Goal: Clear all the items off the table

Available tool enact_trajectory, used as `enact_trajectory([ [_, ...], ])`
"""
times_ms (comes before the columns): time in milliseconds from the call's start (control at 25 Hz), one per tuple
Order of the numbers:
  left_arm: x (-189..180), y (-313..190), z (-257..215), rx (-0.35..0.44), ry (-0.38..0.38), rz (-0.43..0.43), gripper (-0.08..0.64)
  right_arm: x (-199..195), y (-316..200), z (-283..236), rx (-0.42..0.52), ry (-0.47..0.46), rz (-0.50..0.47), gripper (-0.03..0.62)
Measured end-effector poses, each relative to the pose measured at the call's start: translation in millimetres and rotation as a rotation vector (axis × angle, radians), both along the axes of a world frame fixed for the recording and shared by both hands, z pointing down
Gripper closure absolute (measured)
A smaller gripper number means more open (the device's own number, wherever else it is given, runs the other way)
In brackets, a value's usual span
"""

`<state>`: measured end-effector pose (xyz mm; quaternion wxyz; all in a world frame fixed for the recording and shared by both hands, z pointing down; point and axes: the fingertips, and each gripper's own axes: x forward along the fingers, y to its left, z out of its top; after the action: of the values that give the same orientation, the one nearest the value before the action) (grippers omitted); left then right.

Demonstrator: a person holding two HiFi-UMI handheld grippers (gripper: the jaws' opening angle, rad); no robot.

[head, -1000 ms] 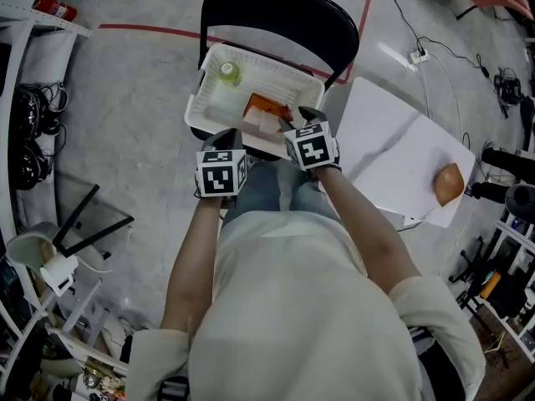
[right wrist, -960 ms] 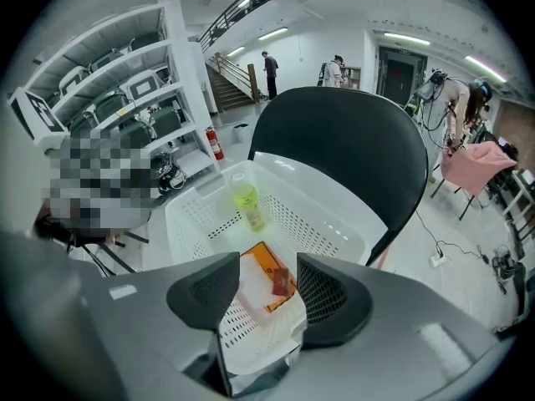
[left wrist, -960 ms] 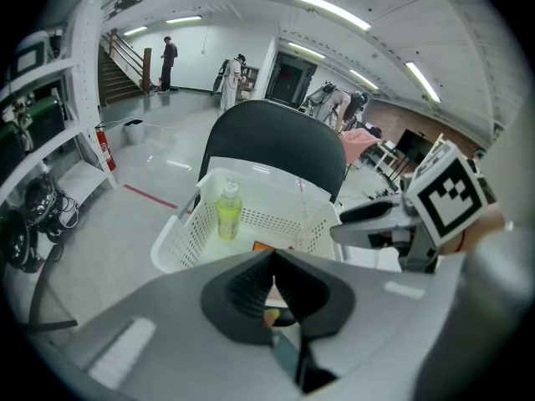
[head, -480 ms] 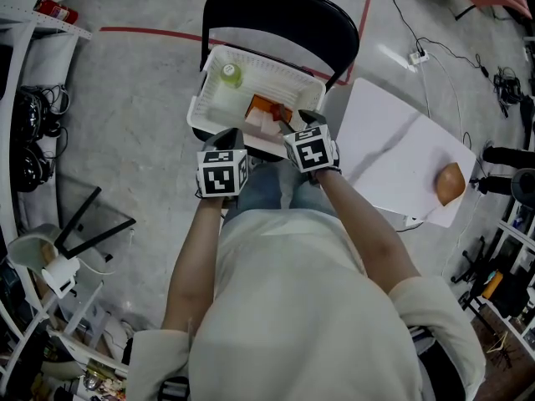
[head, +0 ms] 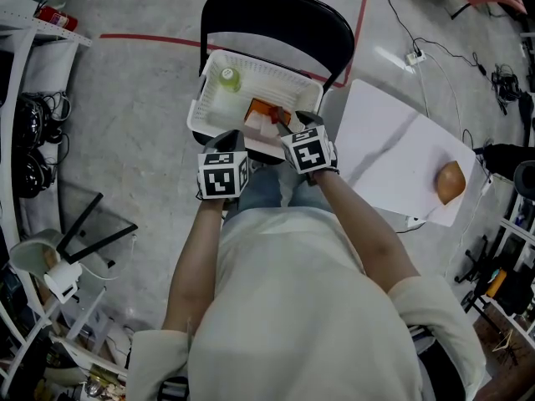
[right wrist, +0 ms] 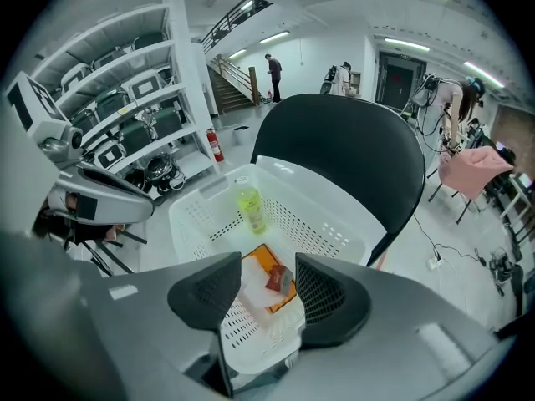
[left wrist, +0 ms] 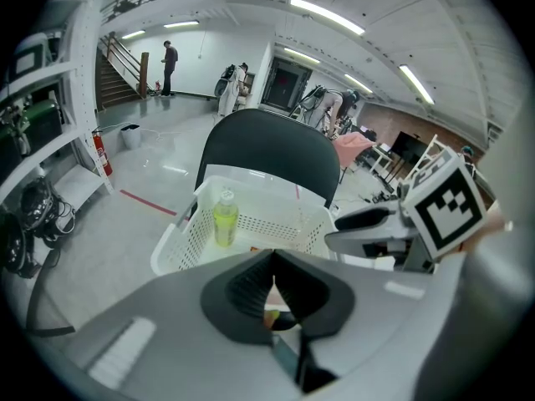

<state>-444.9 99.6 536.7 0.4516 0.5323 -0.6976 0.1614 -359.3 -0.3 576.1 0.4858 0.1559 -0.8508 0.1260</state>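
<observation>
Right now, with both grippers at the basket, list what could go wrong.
1. The basket rests loose on the chair; a nudge from the open right gripper could slide it off.
2. The bottle stands upright inside; another item dropped in could topple it.
3. The brown item lies near the table edge; a clumsy reach might knock it to the floor.

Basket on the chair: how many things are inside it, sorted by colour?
Yellow-green bottle: 1
Orange packet: 1
White packet: 1
Small red packet: 1
Total in the basket: 4
</observation>
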Motion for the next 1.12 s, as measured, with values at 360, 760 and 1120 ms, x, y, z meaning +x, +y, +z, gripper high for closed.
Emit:
enact_trajectory([
  [360,2.9,-2.0,-6.0,0.013,-0.009,0.014,0.552,2.5,-1.2,-6.4,0.027,-0.006,0.007,0.437],
  [760,9.3,-0.7,-10.8,0.024,-0.018,0.059,0.552,11.7,-2.5,-13.1,0.075,0.007,0.033,0.592],
  [1120,14.1,-1.1,-19.4,0.047,-0.024,0.099,0.552,21.3,4.5,-19.7,0.085,0.0,0.059,0.592],
])
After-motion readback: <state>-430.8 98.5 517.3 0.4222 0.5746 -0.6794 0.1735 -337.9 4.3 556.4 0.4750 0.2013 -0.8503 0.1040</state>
